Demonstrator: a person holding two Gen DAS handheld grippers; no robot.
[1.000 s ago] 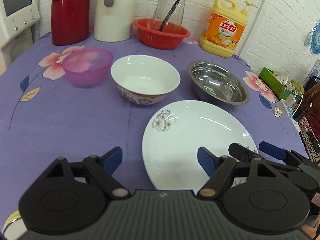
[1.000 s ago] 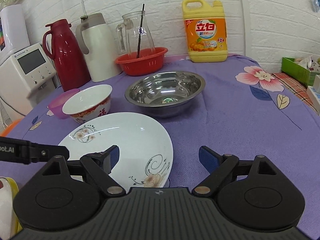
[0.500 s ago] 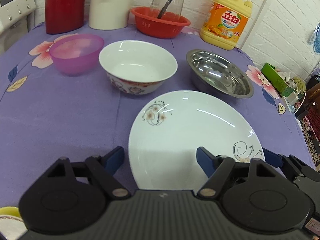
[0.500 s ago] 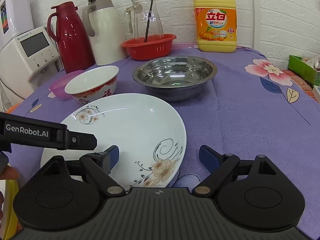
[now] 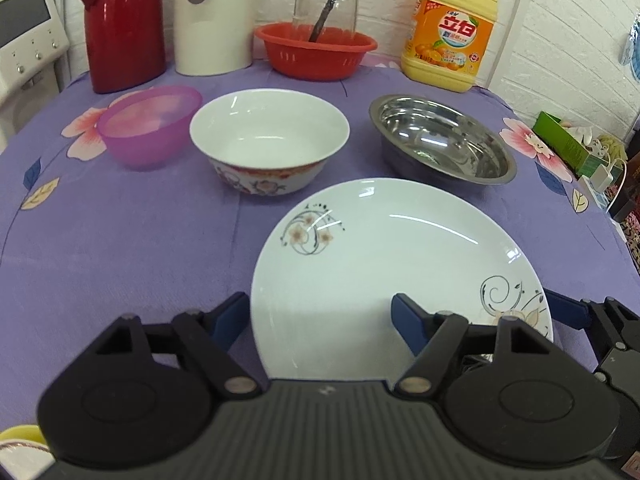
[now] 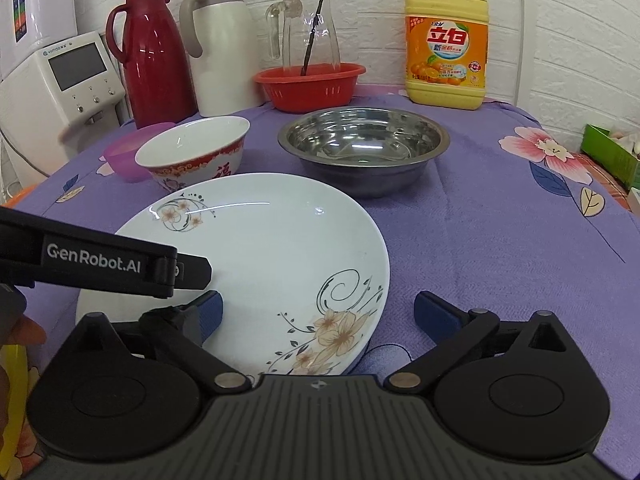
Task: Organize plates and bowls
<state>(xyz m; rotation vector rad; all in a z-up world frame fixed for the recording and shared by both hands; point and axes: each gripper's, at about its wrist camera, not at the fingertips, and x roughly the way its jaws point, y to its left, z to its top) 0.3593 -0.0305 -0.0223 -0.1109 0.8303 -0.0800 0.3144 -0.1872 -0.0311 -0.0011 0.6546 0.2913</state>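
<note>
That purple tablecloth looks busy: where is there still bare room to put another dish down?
Bare cloth lies right of the white plate and steel bowl, out to the green box, and left of the plate, nearer than the pink bowl. The back row, red thermos to detergent bottle, is crowded.
</note>
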